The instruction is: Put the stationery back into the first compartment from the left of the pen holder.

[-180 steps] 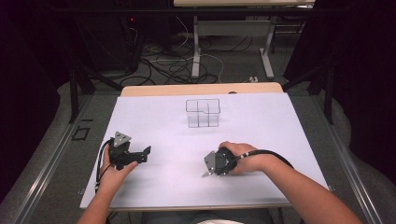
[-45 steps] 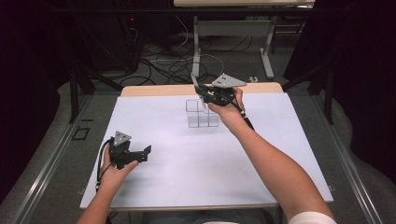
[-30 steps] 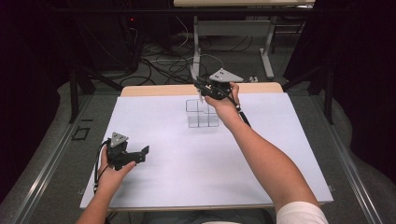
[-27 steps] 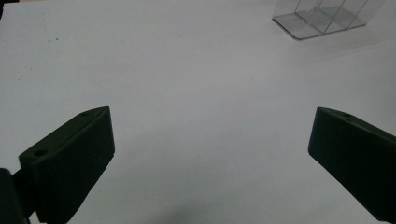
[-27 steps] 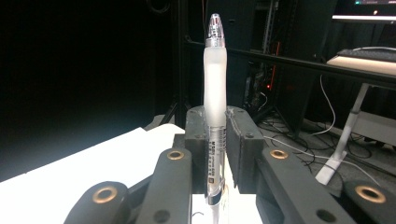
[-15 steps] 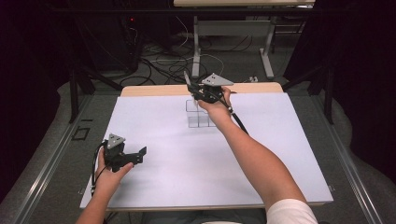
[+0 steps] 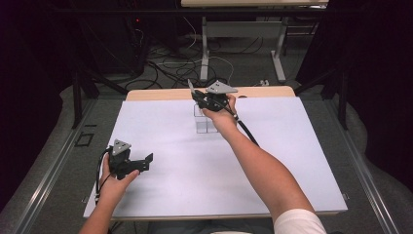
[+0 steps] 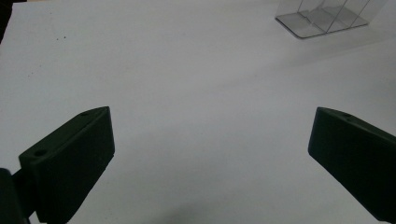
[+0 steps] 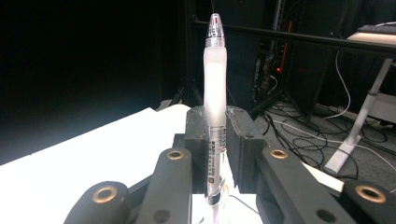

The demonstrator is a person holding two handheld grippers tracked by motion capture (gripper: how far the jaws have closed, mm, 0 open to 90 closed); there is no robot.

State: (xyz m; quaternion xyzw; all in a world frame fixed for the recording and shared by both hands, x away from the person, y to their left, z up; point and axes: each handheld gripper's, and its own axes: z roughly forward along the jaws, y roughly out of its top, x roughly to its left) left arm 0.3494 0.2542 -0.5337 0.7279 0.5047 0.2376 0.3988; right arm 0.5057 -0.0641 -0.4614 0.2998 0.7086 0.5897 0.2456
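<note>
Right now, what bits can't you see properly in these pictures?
- Pen: its lower end runs off the bottom edge of the right gripper view, behind the right gripper.
- Clear box: its top is cut off by the left gripper view's upper edge; in the high view the right hand hides part of it.
- Print on the pen: too small to read.

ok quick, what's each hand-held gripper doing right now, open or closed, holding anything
Left hand-held gripper: open, holding nothing, low over the white table.
Right hand-held gripper: closed on a pen, above the clear box.
</note>
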